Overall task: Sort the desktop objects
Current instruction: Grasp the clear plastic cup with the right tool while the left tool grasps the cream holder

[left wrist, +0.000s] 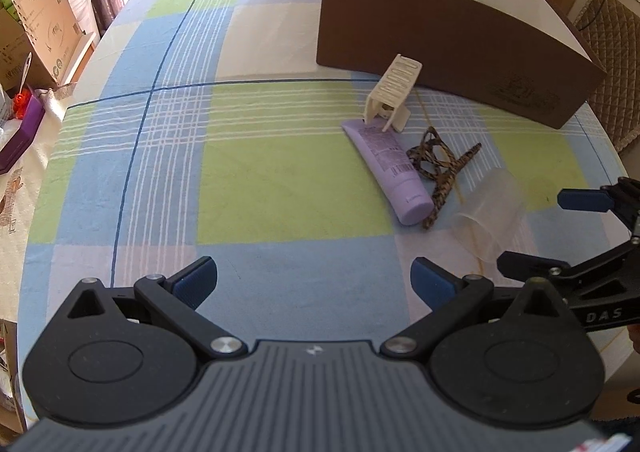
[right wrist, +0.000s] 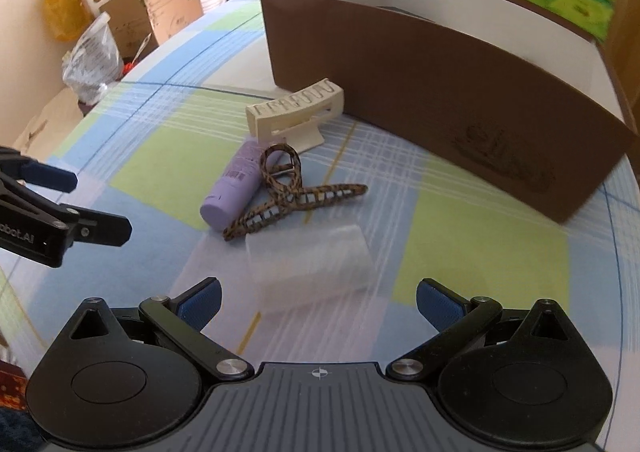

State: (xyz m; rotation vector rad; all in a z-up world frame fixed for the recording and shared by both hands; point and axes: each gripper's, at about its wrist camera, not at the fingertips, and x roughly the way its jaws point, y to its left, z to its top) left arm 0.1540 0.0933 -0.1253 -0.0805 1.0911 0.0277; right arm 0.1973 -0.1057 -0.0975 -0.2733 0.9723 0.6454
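Purple plastic marks the squeeze tube (right wrist: 235, 188), lying on its side on the checked cloth of the worktop (left wrist: 256, 180), cap end toward me, printed label facing up. Its flat crimped end sits under a cream hair claw (right wrist: 295, 113), which stands just in front of the brown box (right wrist: 440, 100). A leopard-print hair claw (right wrist: 288, 192) lies against the tube's right side, touching it, its teeth pointing down. Closest to my right tool (right wrist: 318, 302) is a clear plastic cup (right wrist: 308, 256) on its side, faint and see-through, so the cloth shows through it. The cup lies just ahead of that tool's 2 blue pads, which are spread wide with nothing between them. My left tool (left wrist: 314, 284) is also spread wide and holds nothing, hovering over bare cloth to the left of the 4 things.
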